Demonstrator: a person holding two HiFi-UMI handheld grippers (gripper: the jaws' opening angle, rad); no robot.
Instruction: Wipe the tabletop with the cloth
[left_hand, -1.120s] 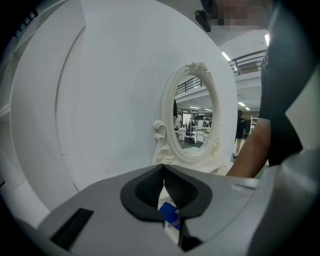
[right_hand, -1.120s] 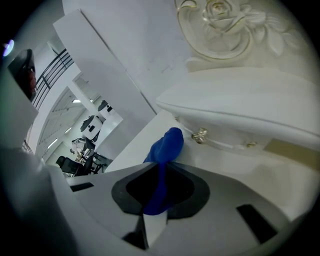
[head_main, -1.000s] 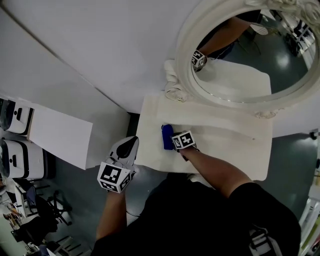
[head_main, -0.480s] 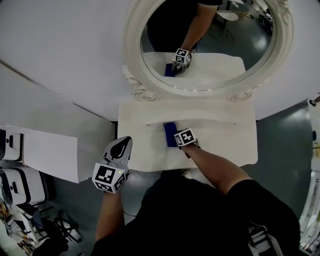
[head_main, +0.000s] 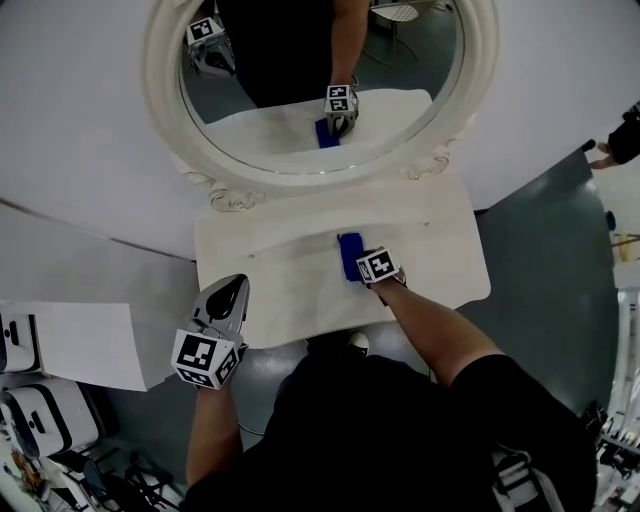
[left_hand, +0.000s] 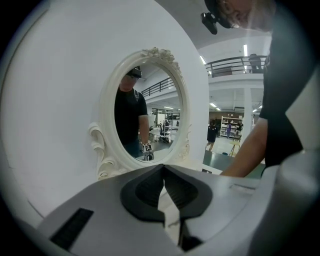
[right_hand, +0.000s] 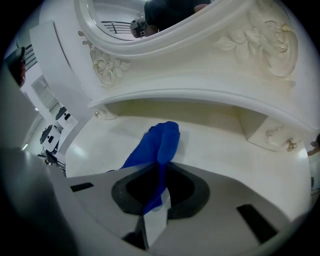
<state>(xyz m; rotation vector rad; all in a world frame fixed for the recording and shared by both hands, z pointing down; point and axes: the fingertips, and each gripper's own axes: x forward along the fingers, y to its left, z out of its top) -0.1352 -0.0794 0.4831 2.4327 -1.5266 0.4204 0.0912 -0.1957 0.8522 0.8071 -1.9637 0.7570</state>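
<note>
Right gripper (right_hand: 159, 172): jaws pinch cloth (right_hand: 161, 140), which trails ahead onto desk (head_main: 270, 290) for wiping.
Left gripper (left_hand: 162, 175): jaws closed, empty (parked clear).

The right tool (right_hand: 160, 168) pinches the blue cloth (right_hand: 163, 141) on the white tabletop (right_hand: 226, 150).

Surface: cream-white tabletop (head_main: 270, 290), glossy, with a curved front edge. One item lies directly on it, a bunched blue fabric cloth (head_main: 349, 256), right of centre, running lengthwise front to back. The top around it is bare. Along the back edge stands an oval mirror in an ornate cream-white frame (head_main: 300, 183).
</note>
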